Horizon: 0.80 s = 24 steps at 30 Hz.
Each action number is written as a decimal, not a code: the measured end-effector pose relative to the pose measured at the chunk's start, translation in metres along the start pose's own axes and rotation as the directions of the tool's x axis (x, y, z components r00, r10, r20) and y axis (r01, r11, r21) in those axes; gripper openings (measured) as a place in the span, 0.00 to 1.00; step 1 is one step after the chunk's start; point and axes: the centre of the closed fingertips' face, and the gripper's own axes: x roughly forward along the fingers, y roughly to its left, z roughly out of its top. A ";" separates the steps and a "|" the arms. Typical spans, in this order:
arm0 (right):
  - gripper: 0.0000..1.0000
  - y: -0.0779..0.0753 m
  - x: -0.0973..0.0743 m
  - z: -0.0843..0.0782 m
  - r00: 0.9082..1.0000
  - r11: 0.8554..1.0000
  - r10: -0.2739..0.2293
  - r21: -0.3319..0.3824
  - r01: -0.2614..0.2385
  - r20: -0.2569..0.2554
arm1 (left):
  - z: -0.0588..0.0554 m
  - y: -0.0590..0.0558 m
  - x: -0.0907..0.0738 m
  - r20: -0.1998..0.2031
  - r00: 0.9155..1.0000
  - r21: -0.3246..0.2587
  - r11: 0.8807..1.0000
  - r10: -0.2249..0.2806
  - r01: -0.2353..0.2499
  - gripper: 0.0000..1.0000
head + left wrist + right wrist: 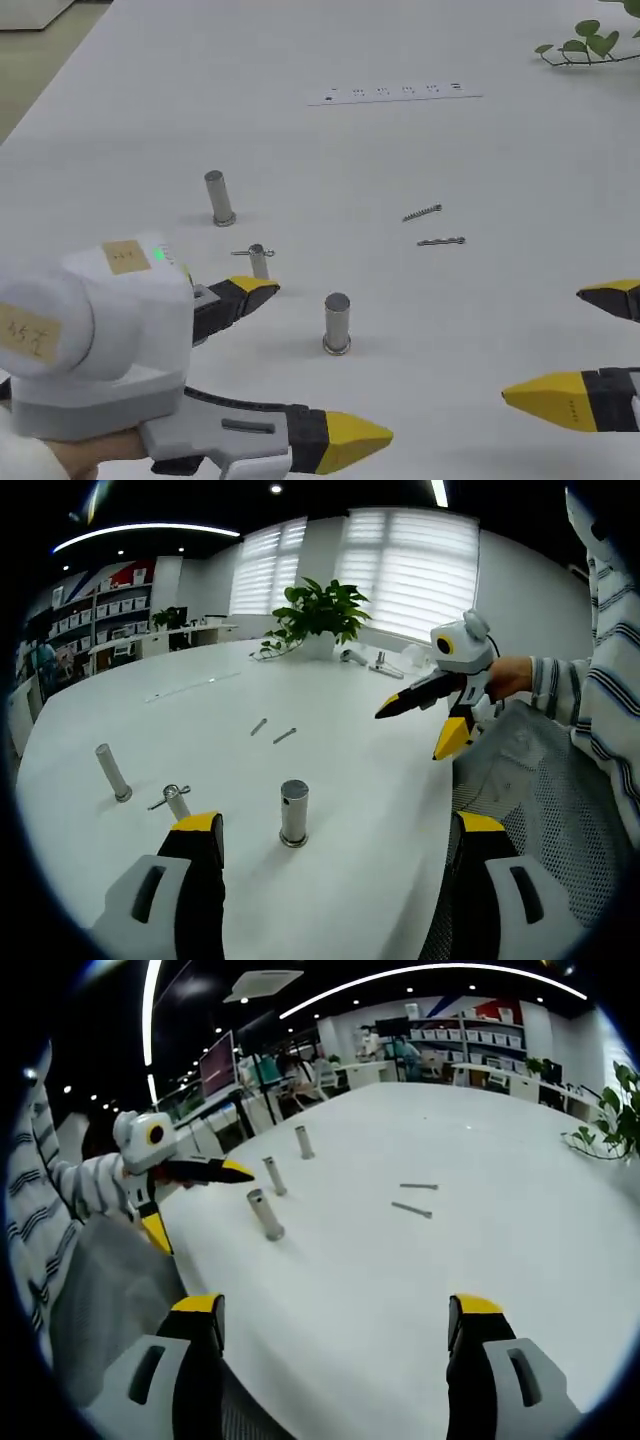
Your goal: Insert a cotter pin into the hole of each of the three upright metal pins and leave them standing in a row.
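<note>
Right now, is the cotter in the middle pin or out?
In: a cotter crosses through the middle pin near its top, sticking out to one side. The other two cotters lie loose.

middle pin (259, 260): lower part hidden behind the upper finger (245, 291) of the left gripper (332, 362), centre left of the head view; its foot is also covered in the left gripper view.
cotter pin (248, 252): at the middle pin's top; too small to tell its ends.
left gripper: body cut off by the left and bottom edges.
hand (90, 452): mostly hidden under that body, lower left.
right gripper (541, 345): cut off by the right edge behind the fingers (560, 400).
label (27, 335): writing blurred.
strip (395, 93): marks, upper centre, too small to read.
plant (590, 45): cut off at the upper right corner.
</note>
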 end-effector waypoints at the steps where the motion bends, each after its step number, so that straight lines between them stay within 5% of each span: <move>1: 0.94 0.000 0.000 0.000 1.000 1.000 0.003 -0.005 -0.003 -0.007 | -0.002 0.002 -0.002 -0.003 1.000 0.001 1.000 0.007 -0.007 0.96; 12: 0.90 -0.010 0.007 0.001 0.994 0.997 0.018 -0.079 -0.027 -0.110 | 0.000 0.007 -0.017 0.043 0.997 -0.038 0.997 0.062 -0.060 0.99; 16: 0.90 -0.012 0.011 0.003 0.989 0.994 0.036 -0.100 -0.051 -0.145 | -0.009 0.014 -0.021 0.029 0.996 -0.064 0.995 0.084 -0.082 0.99; 21: 0.89 -0.016 0.018 0.007 0.976 0.982 0.053 -0.167 -0.089 -0.212 | -0.020 0.018 -0.026 -0.001 0.995 -0.088 0.991 0.100 -0.100 0.99; 24: 0.88 -0.020 0.021 0.006 0.957 0.975 0.054 -0.193 -0.113 -0.284 | -0.021 0.018 -0.029 -0.002 0.994 -0.103 0.989 0.109 -0.109 0.99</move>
